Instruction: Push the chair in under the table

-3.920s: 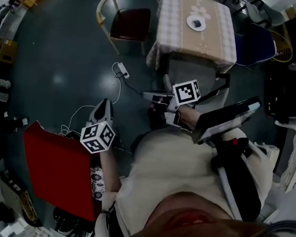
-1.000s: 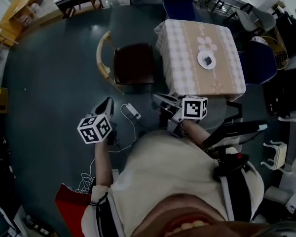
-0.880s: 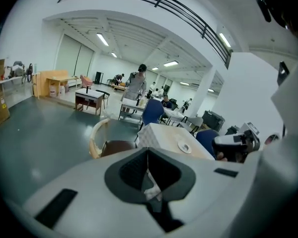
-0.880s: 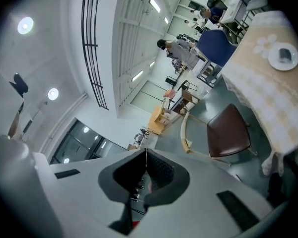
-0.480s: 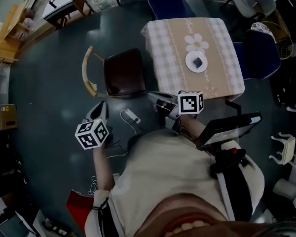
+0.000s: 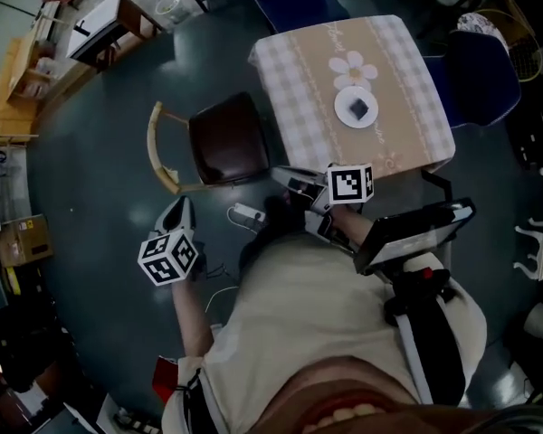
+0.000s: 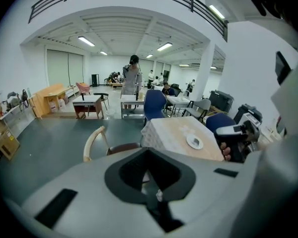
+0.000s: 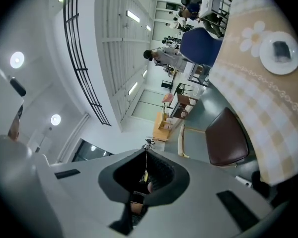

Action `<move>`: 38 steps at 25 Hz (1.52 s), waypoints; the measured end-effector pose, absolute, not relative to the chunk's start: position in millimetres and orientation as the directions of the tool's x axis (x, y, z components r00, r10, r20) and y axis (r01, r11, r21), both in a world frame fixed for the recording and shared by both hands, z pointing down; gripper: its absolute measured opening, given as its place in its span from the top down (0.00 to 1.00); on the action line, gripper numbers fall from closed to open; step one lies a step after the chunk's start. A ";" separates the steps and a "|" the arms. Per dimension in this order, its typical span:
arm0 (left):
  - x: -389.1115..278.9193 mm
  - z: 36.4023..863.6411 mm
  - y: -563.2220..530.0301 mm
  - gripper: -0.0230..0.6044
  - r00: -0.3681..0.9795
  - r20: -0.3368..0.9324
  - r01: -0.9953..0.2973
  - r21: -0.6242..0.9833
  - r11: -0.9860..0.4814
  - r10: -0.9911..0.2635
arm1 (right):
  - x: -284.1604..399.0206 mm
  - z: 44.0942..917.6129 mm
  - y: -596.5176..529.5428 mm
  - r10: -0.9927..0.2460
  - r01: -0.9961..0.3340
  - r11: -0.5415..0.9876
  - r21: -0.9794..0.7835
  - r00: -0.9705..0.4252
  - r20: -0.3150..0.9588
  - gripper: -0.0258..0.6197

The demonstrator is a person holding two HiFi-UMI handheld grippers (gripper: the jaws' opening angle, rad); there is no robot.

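Both my tools sit nearer the chair (image 6: 222, 140) than in the earliest frame; left tool (image 6: 179, 208) fully closed, empty; right tool (image 6: 285, 177) fully closed, empty. Chair stands pulled out beside the cloth-covered surface (image 6: 299, 61), at its left in the head view; neither tool touches it.

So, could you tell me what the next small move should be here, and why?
Probably bring the left gripper forward to the wooden backrest of the chair. The chair stands pulled out beside the table, its seat fully exposed, and that gripper, shut and empty, is not yet touching it.
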State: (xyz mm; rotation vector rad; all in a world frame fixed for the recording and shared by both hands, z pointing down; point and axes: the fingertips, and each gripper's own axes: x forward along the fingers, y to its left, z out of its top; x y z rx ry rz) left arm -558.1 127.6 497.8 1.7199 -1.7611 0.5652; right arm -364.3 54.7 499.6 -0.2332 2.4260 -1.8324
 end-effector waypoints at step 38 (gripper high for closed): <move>-769.5 605.7 59.5 0.95 0.101 0.750 -0.965 0.234 0.119 -0.653 | -464.6 493.8 28.1 -0.422 -0.263 0.206 -0.943 -0.893 0.157 0.94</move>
